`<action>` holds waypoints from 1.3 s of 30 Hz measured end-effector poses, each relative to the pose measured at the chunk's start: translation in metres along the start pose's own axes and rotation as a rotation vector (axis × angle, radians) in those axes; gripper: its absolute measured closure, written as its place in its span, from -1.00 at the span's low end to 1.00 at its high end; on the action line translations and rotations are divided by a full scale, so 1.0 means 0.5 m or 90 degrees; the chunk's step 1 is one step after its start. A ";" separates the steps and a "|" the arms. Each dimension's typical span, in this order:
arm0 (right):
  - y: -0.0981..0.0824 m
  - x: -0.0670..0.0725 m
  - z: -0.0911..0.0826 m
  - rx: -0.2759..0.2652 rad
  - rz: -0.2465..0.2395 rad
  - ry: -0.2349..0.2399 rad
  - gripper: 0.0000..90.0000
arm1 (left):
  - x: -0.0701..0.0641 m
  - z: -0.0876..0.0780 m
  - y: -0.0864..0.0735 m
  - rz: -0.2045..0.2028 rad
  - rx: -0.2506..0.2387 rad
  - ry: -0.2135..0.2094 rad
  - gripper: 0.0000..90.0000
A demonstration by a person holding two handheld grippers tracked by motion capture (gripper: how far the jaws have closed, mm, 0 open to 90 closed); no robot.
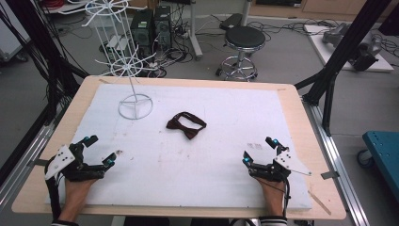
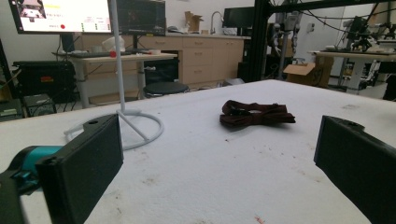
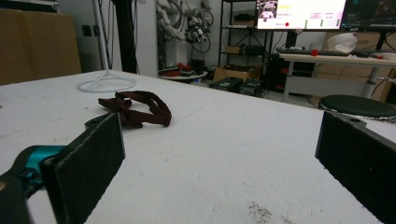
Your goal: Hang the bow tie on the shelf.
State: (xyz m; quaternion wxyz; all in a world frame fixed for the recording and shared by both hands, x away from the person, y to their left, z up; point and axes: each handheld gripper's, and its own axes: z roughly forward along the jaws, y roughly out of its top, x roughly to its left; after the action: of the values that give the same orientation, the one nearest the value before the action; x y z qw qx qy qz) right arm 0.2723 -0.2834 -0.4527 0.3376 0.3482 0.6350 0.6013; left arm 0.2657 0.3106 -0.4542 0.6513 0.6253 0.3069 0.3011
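Near edge of the bench (image 1: 42, 188): both hands enter from the bottom of the high view, each holding a gripper resting low on the white foam sheet (image 1: 211, 179) that covers most of the wooden top. Left gripper (image 1: 101, 149) sits at the near-left corner of the sheet, jaws released and spread wide, nothing between them; grey three-cornered plate on its outer side. The left gripper view confirms this: two black jaws far apart at the frame's lower corners, bare stained foam between. Right gripper (image 1: 259, 150) sits at the near-right, likewise released, jaws wide apart and empty; the right gripper view shows the same gap over bare foam, with a dark smudge just ahead. Mid-bench: a dark red bow tie (image 1: 186, 124) lies flat on the foam, roughly centred left to right, well apart from both grippers. In the left gripper view the bow tie (image 2: 256, 114) lies ahead and slightly right; in the right gripper view the bow tie (image 3: 135, 108) lies ahead and left, its strap looped. Further back left: a white wire stand (image 1: 133, 56) with a ring base on the foam, upright pole, wire arms up top. Beyond the bench: a black round stool (image 1: 243, 37) on the floor, cables, computer towers.
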 end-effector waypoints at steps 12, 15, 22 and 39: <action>0.000 0.002 -0.001 0.002 0.002 0.001 -0.98 | 0.000 -0.001 0.000 0.002 -0.005 -0.002 -0.96; 0.000 0.000 -0.001 0.000 0.002 0.002 -0.99 | 0.004 -0.002 0.001 -0.010 -0.006 -0.003 -0.96; 0.000 0.002 -0.001 0.002 0.003 0.001 -0.99 | 0.010 -0.002 0.008 -0.018 0.012 -0.014 -0.96; 0.000 0.000 -0.001 0.002 0.004 0.001 -0.98 | 0.014 0.055 0.121 0.043 0.096 -0.088 -0.96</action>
State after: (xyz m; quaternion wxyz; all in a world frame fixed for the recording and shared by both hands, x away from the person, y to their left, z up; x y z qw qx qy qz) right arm 0.2717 -0.2836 -0.4527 0.3346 0.3506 0.6348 0.6018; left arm 0.2910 0.3008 -0.3933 0.6116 0.7018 0.2617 0.2548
